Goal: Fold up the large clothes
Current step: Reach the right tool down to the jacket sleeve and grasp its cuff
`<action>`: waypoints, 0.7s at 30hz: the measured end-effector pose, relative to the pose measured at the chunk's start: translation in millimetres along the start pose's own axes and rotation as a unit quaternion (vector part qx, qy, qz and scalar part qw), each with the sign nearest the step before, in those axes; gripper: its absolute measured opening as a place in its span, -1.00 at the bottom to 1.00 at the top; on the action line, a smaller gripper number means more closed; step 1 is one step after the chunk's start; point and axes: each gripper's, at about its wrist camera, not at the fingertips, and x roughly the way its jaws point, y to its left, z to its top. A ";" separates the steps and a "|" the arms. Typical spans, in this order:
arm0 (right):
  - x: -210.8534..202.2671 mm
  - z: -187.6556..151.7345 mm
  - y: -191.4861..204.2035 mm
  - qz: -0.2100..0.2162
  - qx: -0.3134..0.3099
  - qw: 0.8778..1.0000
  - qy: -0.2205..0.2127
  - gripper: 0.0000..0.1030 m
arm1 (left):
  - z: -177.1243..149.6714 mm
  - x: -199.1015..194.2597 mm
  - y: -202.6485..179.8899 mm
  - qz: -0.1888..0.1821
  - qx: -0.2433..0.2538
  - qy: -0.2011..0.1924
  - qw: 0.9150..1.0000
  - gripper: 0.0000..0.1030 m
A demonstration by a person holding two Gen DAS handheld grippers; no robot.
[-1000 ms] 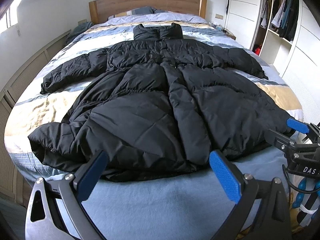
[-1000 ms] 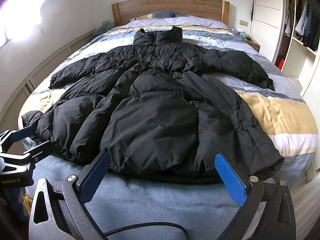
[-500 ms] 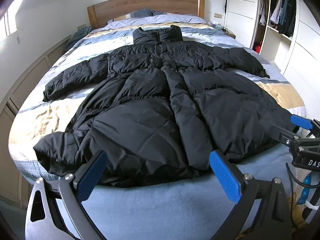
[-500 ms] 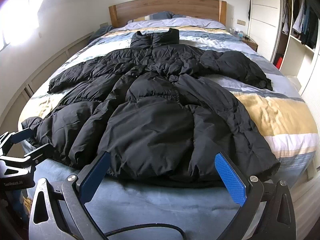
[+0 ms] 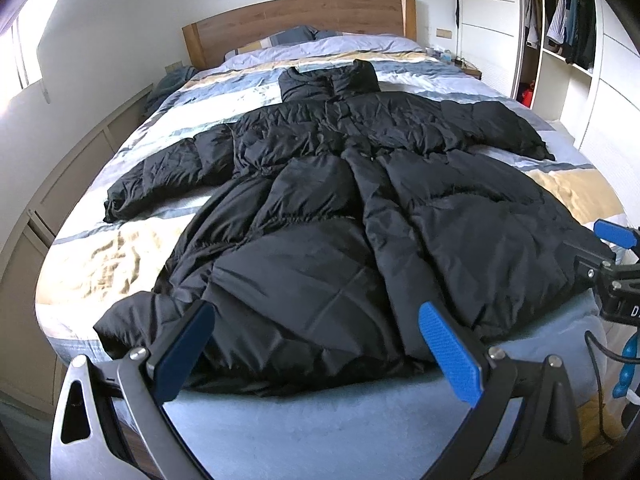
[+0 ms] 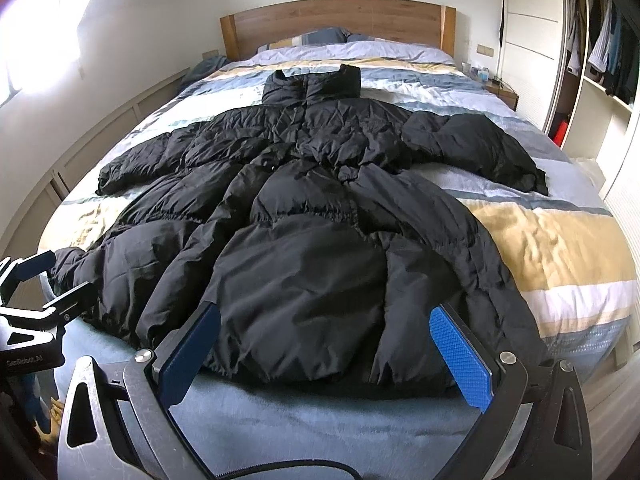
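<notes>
The bed (image 5: pixel 568 184) carries the coat (image 5: pixel 340 240), which lies flat with sleeves spread, collar far and hem near you. Your left tool (image 5: pixel 316 354) and right tool (image 6: pixel 324 356) hover at the near hem, both gaping wide with nothing between the pads.

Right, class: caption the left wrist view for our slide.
Open left gripper faces a black puffer coat spread flat on the bed.
</notes>
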 end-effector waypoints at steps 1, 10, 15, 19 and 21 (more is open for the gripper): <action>0.7 1.2 -0.2 0.000 -0.001 1.000 0.000 0.99 | 1.5 1.5 0.2 0.002 0.002 0.001 1.000 1.00; 0.7 30.8 -14.0 -0.005 -0.005 1.000 -0.012 0.99 | 28.5 14.5 21.8 0.035 -0.018 -0.008 0.999 1.00; -0.1 71.6 -29.1 -0.015 -0.008 0.999 -0.039 0.99 | 66.0 14.1 39.0 0.057 -0.040 -0.047 0.996 1.00; -2.7 121.3 -43.3 -0.017 -0.014 0.996 -0.082 0.99 | 105.0 14.8 52.5 0.068 -0.035 -0.078 0.994 1.00; -3.2 146.6 -51.2 -0.024 -0.012 0.994 -0.106 0.99 | 126.0 18.6 58.3 0.068 -0.026 -0.081 0.994 1.00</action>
